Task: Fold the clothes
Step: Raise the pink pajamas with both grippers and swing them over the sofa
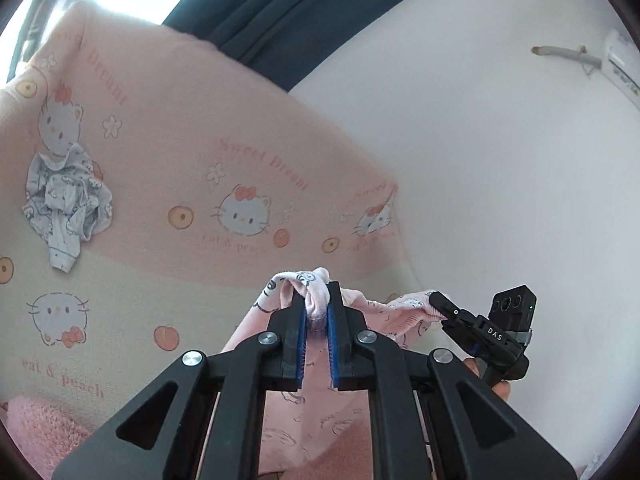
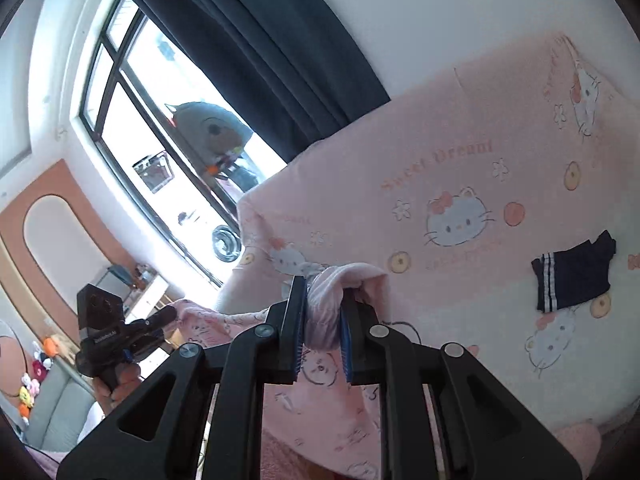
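A pink garment with cartoon prints [image 1: 320, 412] hangs stretched between both grippers above the bed. My left gripper [image 1: 317, 304] is shut on a bunched corner of it. The right gripper [image 1: 438, 306] shows at the right of the left wrist view, clamped on the other corner. In the right wrist view my right gripper [image 2: 323, 304] is shut on gathered pink fabric [image 2: 328, 312], and the left gripper [image 2: 170, 316] holds the far end at lower left. The cloth drapes down below the fingers.
A pink cat-print bedsheet [image 1: 180, 168] covers the bed. A crumpled white printed garment [image 1: 66, 200] lies on it at left. A dark navy striped garment [image 2: 572, 276] lies on the sheet. Dark curtain [image 2: 260, 48] and a window [image 2: 132, 140] stand behind.
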A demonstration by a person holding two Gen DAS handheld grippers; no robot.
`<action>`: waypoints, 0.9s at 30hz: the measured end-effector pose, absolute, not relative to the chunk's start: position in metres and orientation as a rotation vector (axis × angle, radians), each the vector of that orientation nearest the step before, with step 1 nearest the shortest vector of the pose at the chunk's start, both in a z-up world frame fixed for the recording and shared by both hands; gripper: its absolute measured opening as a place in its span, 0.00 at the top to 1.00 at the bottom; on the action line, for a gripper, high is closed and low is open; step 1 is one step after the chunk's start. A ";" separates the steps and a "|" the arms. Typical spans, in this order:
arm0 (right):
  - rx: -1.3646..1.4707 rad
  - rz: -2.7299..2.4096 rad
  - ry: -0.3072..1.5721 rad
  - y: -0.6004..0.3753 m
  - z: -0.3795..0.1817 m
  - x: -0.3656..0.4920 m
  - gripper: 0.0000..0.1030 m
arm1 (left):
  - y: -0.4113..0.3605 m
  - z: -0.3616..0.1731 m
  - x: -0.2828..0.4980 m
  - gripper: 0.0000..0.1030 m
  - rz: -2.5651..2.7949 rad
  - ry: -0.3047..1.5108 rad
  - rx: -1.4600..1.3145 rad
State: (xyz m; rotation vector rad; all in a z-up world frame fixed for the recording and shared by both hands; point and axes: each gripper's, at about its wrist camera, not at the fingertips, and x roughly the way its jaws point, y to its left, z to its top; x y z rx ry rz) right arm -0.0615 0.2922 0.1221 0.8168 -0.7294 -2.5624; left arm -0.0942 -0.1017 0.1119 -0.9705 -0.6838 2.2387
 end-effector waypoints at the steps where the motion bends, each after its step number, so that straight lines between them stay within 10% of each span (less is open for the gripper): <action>1: 0.883 -2.571 -0.735 0.292 0.111 -0.074 0.87 | -0.099 0.101 -0.109 0.91 2.246 -0.685 -1.018; 15: 0.662 -2.591 -0.873 0.294 0.136 -0.111 0.86 | -0.093 0.068 -0.151 0.91 2.312 -0.553 -1.075; 19: 0.882 -2.581 -0.942 0.284 0.047 -0.110 0.86 | -0.093 0.050 -0.147 0.91 2.333 -0.509 -1.114; 27: 1.832 -2.428 -0.671 0.239 -0.185 -0.104 0.82 | -0.078 -0.168 -0.135 0.91 2.190 -0.498 -1.712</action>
